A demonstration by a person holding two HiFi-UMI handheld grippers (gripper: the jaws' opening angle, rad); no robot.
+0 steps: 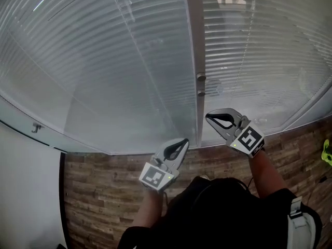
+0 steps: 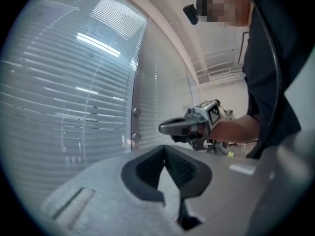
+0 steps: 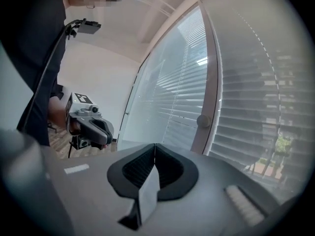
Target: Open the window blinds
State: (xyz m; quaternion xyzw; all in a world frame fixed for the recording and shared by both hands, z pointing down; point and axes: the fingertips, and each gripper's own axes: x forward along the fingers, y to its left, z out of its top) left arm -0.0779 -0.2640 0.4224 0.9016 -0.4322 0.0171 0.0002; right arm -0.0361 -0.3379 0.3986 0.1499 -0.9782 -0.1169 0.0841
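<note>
Left tongs [image 1: 182, 143] at six o'clock and right tongs [image 1: 209, 117] at three o'clock, both clenched empty, face the window blinds [image 1: 104, 61] at twelve.

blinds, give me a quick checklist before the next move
1. Left gripper empty, jaws together: ok.
2. Right gripper empty, jaws together: ok.
3. Knobs on the post in plain view, nothing in front of them: ok.
4. A gripper touching a knob: not ok, both are apart from them.
5. Which of the blinds each knob turns: cannot tell.
</note>
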